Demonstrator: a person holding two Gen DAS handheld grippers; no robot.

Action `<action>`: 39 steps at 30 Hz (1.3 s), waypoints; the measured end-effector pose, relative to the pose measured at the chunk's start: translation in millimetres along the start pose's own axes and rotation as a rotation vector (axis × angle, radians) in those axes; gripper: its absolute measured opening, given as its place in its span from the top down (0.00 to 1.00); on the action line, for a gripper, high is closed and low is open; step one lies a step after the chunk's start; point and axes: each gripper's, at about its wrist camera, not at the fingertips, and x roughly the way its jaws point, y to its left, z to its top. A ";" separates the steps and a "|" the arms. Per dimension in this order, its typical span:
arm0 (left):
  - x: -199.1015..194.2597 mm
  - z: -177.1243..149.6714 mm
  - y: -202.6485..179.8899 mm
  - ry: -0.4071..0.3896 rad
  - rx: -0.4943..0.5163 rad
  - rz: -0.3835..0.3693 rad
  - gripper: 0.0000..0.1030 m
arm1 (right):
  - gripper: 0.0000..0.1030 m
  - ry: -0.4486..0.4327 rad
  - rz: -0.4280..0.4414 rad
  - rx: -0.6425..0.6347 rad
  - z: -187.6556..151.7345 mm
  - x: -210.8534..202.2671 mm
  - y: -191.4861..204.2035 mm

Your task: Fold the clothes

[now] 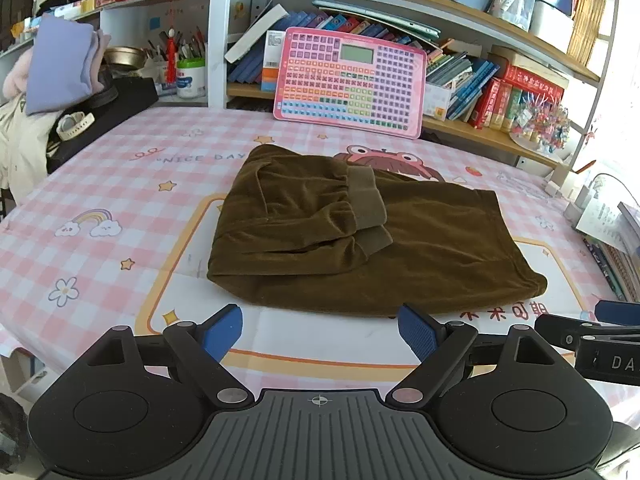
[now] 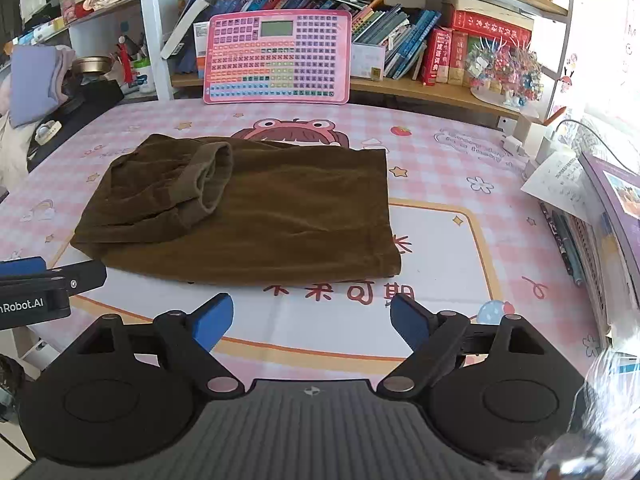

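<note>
Both my tongs, left gripper (image 1: 320, 334) and right gripper (image 2: 311, 320), sit spread apart and empty at the table's (image 2: 440, 264) near edge. Brown garment (image 2: 256, 216) lies mid-table, half folded; I'd pinch both near corners evenly before folding.

The brown velvety garment (image 1: 360, 240) (image 2: 248, 208) lies flat on the pink checked tablecloth (image 1: 120, 184) (image 2: 440, 168), folded into a rough rectangle that partly covers the cartoon face printed on the cloth. Two sleeves are folded across its left part, their ribbed cuffs (image 1: 368, 200) (image 2: 208, 180) resting side by side on top near the middle, one cuff mouth gaping open in the right wrist view. Its right half is smooth, with a straight hemmed edge on the right side.
</note>
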 end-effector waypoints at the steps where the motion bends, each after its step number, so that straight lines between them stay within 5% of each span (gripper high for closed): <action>1: 0.8 -0.1 -2.2 0.004 0.002 0.005 0.15 | 0.17 0.001 0.004 0.002 -0.3 0.5 -1.8; 19: 21.0 13.2 -67.8 -0.029 -0.052 0.216 0.15 | 0.17 -0.002 0.156 -0.065 23.3 32.7 -66.2; 33: 26.3 13.4 -118.3 -0.099 -0.106 0.300 0.15 | 0.17 0.038 0.310 -0.082 44.8 68.3 -124.4; 39: 34.1 11.4 -132.1 -0.058 -0.115 0.295 0.15 | 0.19 0.089 0.395 -0.038 47.8 85.3 -141.8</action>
